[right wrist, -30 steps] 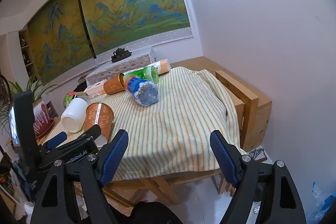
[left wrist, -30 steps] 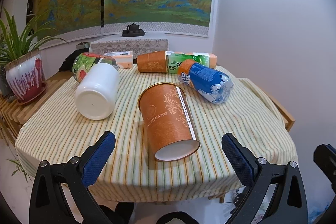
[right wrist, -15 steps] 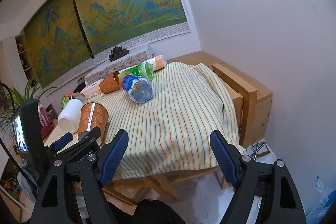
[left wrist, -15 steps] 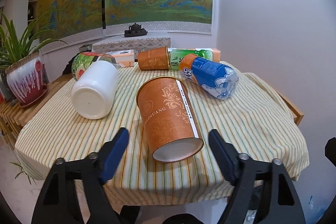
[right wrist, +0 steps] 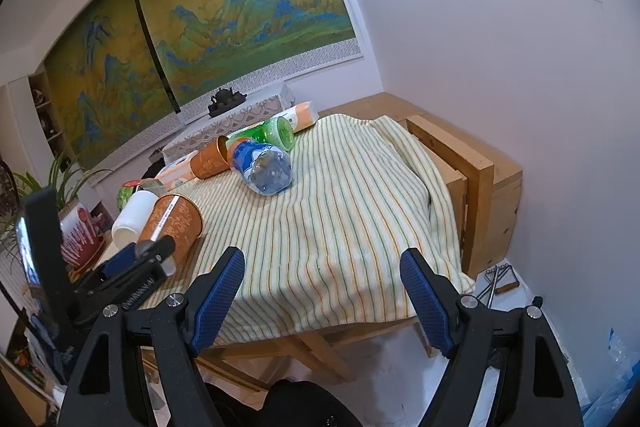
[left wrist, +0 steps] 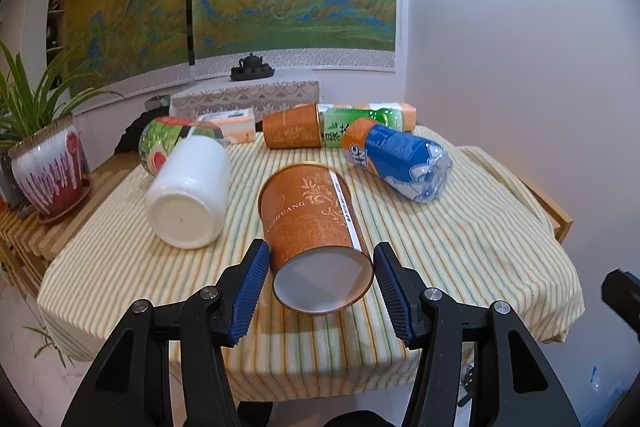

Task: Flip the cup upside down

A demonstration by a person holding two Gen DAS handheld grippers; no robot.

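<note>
Left gripper (left wrist: 318, 277) jaws stand apart, flanking the paper cup (left wrist: 316, 231); light, crushable: clamp gently near base.

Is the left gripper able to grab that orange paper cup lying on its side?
Probably yes. The left gripper is open, with a blue pad on either side of the orange paper cup's near end, and nothing lies between them.
</note>
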